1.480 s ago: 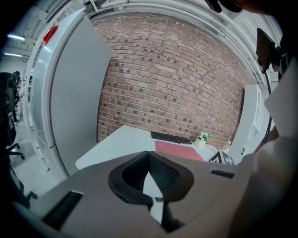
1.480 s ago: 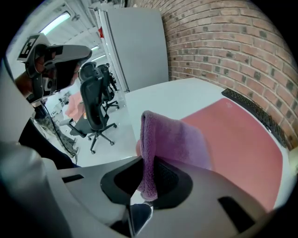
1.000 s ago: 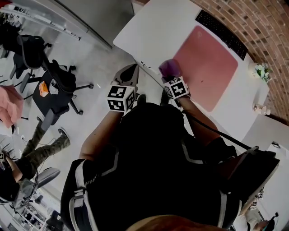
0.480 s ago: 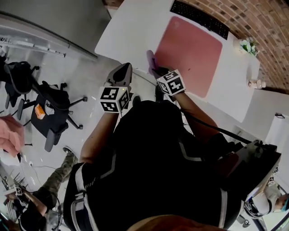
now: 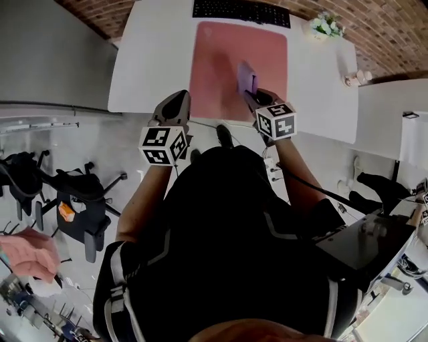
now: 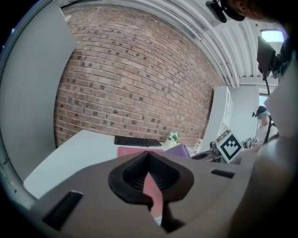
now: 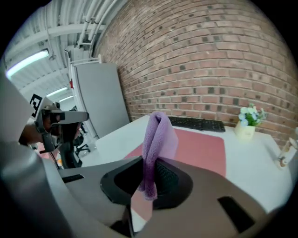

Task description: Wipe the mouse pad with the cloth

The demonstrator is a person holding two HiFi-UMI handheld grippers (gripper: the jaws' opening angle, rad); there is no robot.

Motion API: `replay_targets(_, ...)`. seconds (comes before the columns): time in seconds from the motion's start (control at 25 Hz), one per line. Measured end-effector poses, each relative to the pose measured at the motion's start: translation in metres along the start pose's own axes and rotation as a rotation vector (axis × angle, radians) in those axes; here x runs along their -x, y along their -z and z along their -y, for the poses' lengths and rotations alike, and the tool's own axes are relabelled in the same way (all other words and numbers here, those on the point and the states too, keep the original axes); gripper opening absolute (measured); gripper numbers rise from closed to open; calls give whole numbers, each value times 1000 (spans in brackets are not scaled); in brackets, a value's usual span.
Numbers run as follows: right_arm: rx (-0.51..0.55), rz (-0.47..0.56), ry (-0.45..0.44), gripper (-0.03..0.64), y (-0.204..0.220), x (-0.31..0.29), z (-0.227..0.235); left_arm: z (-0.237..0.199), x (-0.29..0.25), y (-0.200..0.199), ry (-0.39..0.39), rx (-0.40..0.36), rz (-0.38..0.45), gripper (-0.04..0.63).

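A folded purple cloth [image 5: 246,77], gripped upright, is poised over the pink rectangular mouse pad [image 5: 214,60], which lies flat.

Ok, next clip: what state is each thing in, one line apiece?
left gripper, jaws together, nothing between them.
right gripper, shut on the cloth.
cloth, folded, standing up out of the jaws above the mouse pad; whether it touches the pad cannot be told.
mouse pad, lying flat on the table.
keyboard, flat, just beyond the pad's far edge.
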State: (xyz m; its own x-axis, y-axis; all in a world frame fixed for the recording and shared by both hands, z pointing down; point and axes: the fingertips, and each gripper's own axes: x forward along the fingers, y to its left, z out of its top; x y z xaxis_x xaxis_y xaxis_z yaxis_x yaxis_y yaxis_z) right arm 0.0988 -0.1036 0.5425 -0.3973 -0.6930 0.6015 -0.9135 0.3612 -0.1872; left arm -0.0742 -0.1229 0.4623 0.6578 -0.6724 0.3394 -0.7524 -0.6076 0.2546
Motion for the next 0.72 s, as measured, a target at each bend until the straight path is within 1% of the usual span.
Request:
replay_targets(0.12, -20, 8, 121, 60, 12, 25, 53, 19, -21, -2, 50, -22, -13, 2)
replay_targets(0.24, -70, 10, 223, 60, 26, 45, 100, 30, -39, -1, 73, -47, -38, 2)
replay_targets(0.4, -94, -33, 330, 60, 51, 61, 153, 43, -58, 0, 93, -62, -71, 2)
replay_targets(0.52, -87, -84, 387, 60, 74, 64, 182, 50, -67, -1, 96, -76, -85, 2)
replay_targets(0.6, -70, -130, 408, 60, 89, 62, 194, 53, -73, -1, 92, -83, -92, 2)
replay_targets(0.72, -52, -187, 395, 60, 105, 48, 203, 53, -81, 2, 78, -85, -110, 2)
